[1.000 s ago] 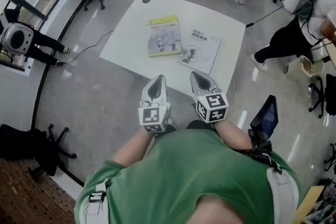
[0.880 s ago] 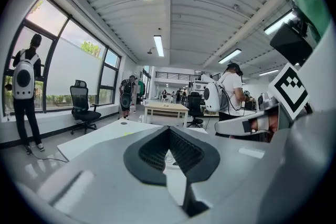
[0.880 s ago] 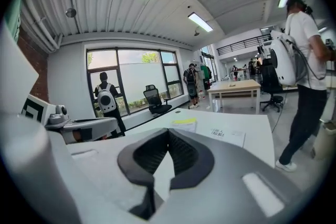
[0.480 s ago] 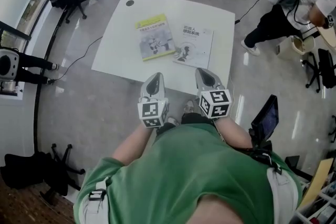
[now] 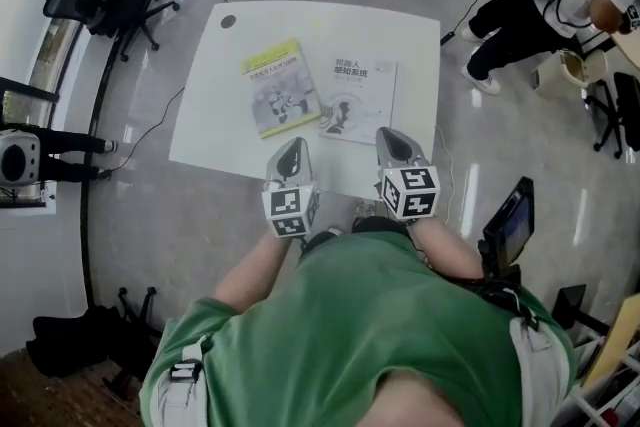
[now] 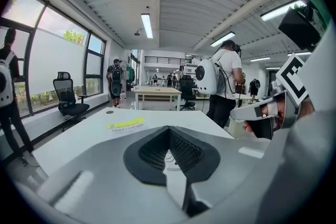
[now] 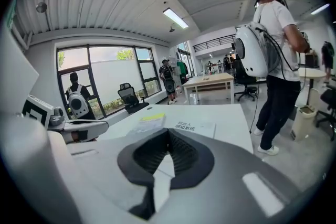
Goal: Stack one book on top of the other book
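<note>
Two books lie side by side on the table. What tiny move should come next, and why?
Probably open the right gripper and ease it toward the white book: it and the left gripper are shut, empty, and short of both that and the yellow-green book.

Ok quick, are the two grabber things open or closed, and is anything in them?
Left gripper: closed, holding nothing.
Right gripper: closed, holding nothing.
</note>
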